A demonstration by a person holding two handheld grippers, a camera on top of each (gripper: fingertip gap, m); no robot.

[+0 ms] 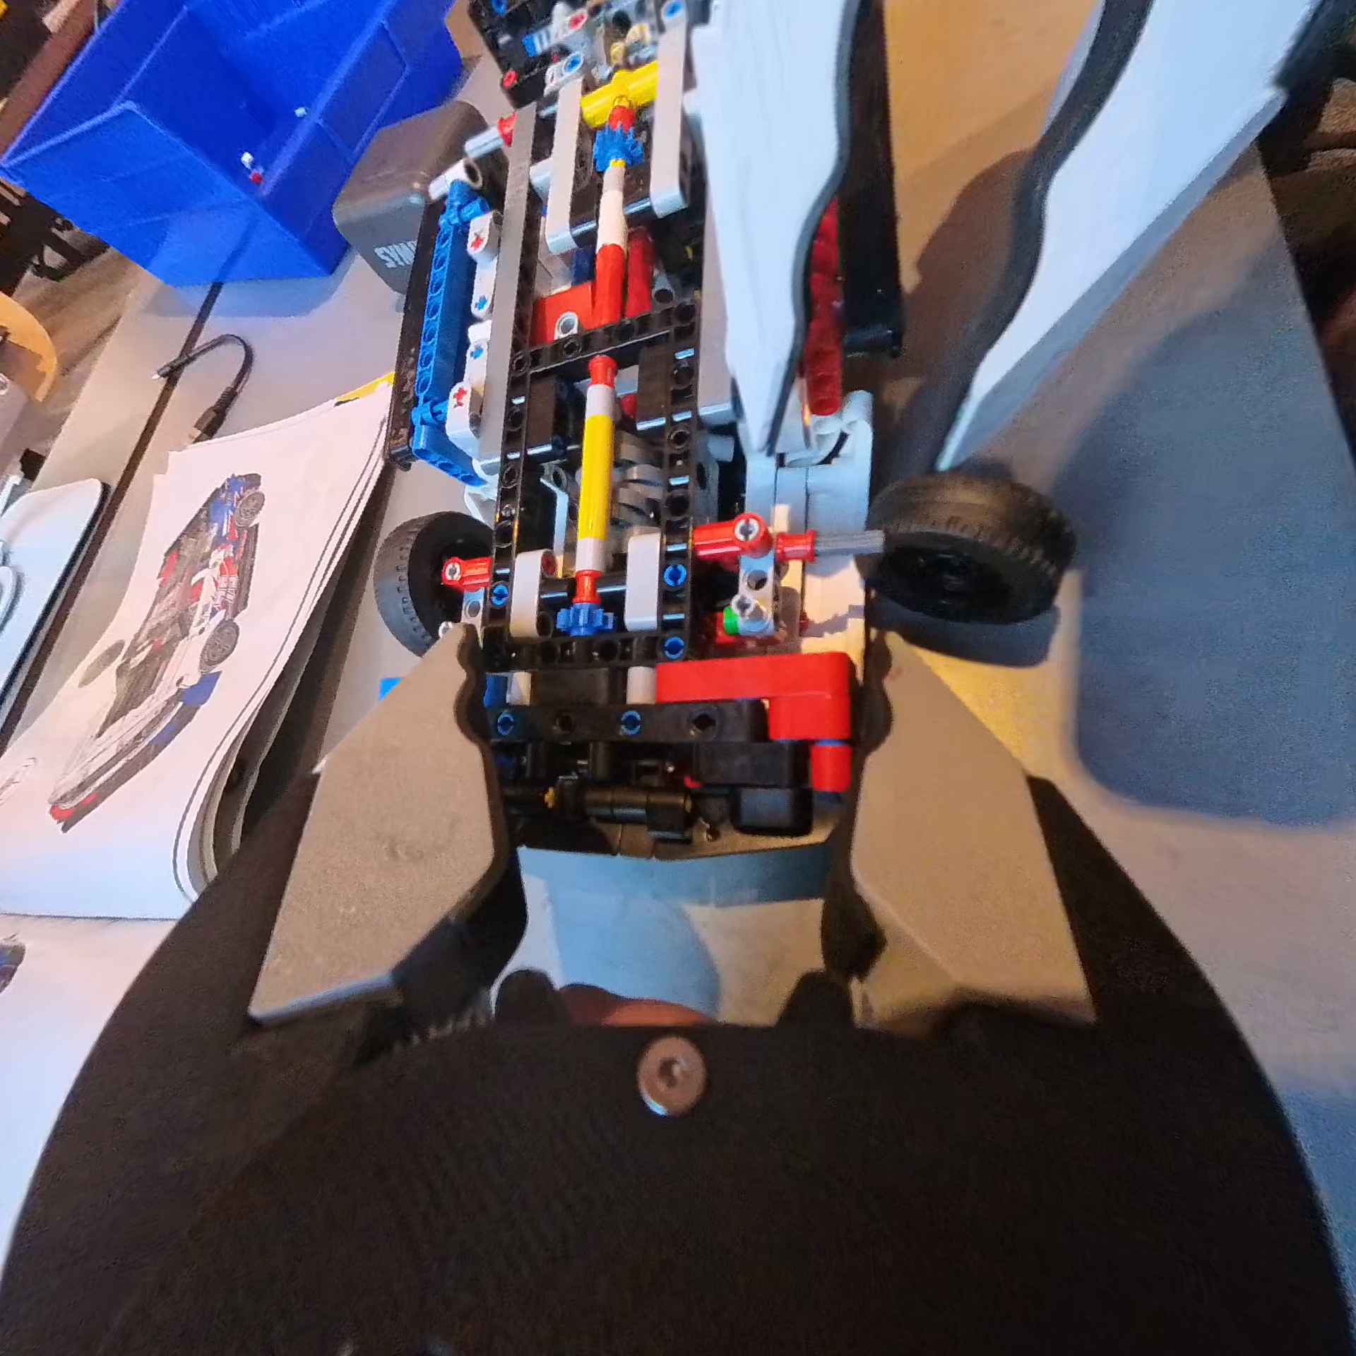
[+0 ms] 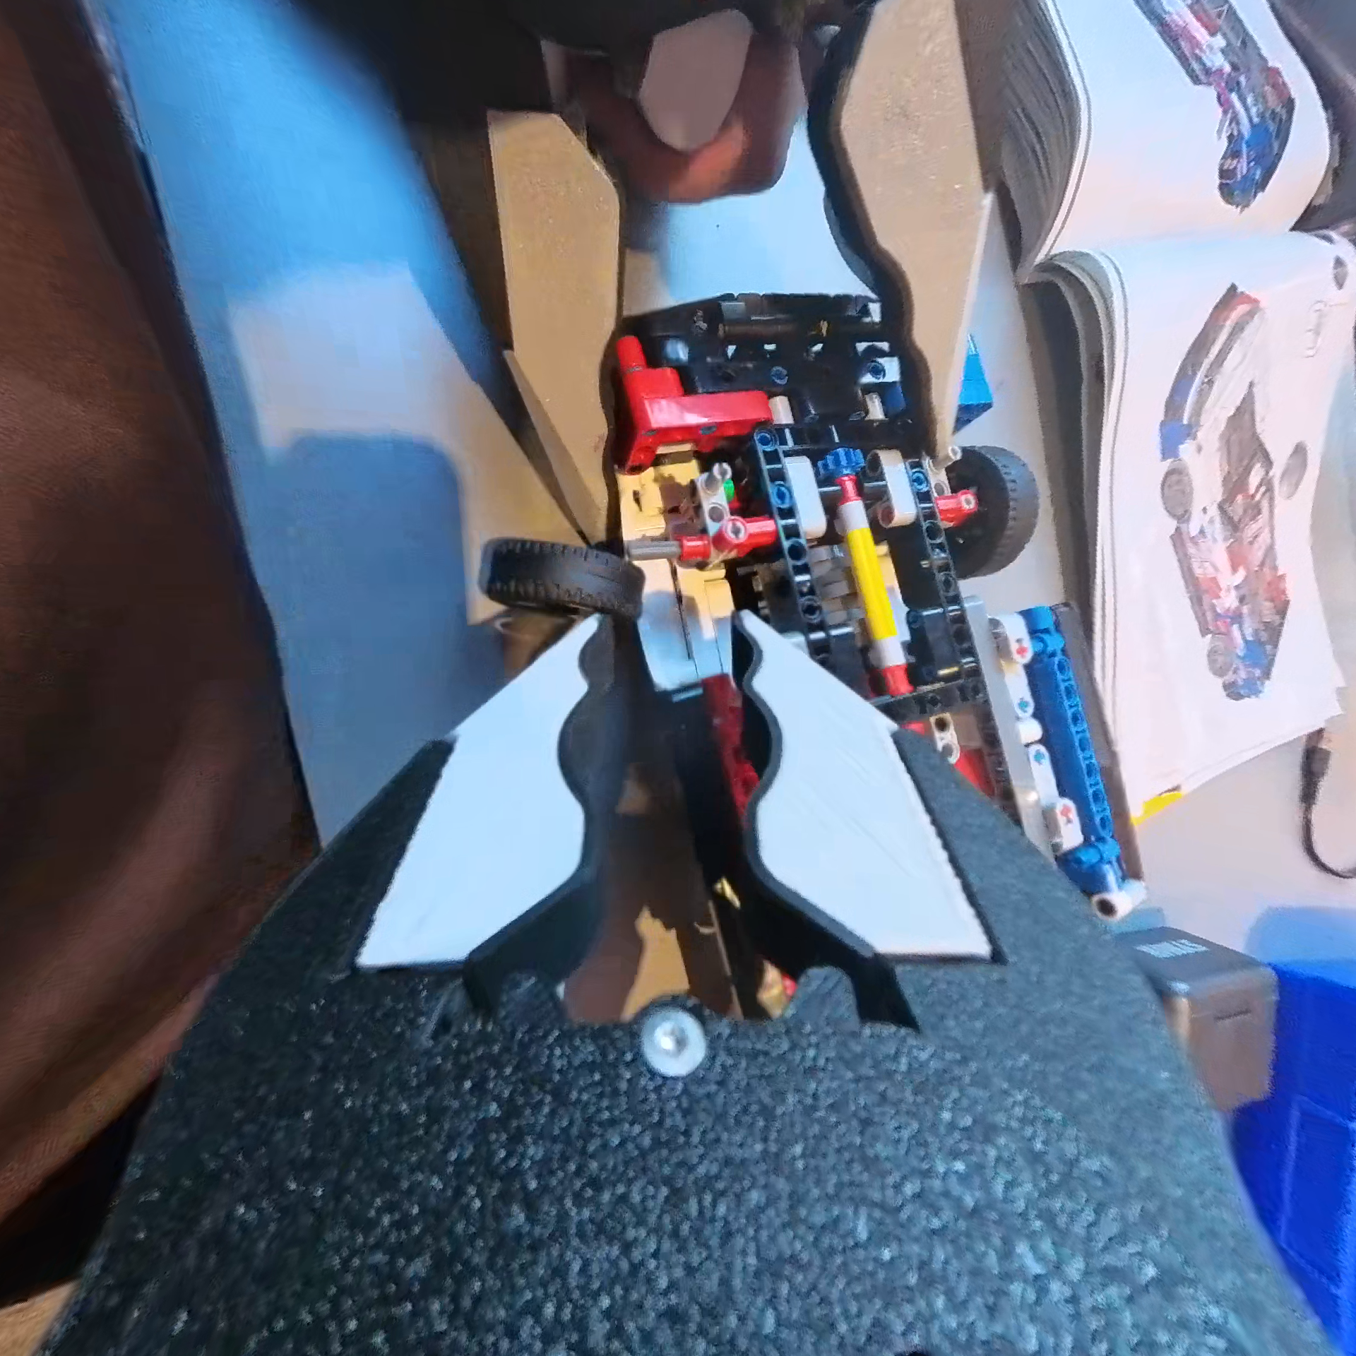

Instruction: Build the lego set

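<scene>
The Lego car chassis [image 1: 602, 469], black frame with a yellow axle and red, blue and grey parts, lies lengthwise on the grey table. My left gripper [image 1: 668, 660] is shut on its near black-and-red end. My right gripper [image 2: 666, 631], with white fingers [image 1: 763, 220], reaches in from the far side and is closed around the grey side part [image 2: 682, 646] and dark red beam. A black wheel [image 1: 968, 547] sits out on a thin grey axle at the right, and another wheel [image 1: 422, 580] is on the left. The left gripper's tan fingers [image 2: 550, 242] show at the chassis's far end.
Open instruction booklets [image 1: 220, 624] lie left of the chassis and show in the right wrist view [image 2: 1211, 514]. A blue bin [image 1: 220, 125] and a dark grey box [image 1: 396, 198] stand beyond them. A black cable [image 1: 213, 389] runs nearby. A person's brown clothing [image 2: 110, 587] fills the left. My right fingertips sit around 5 centimetres from my left ones.
</scene>
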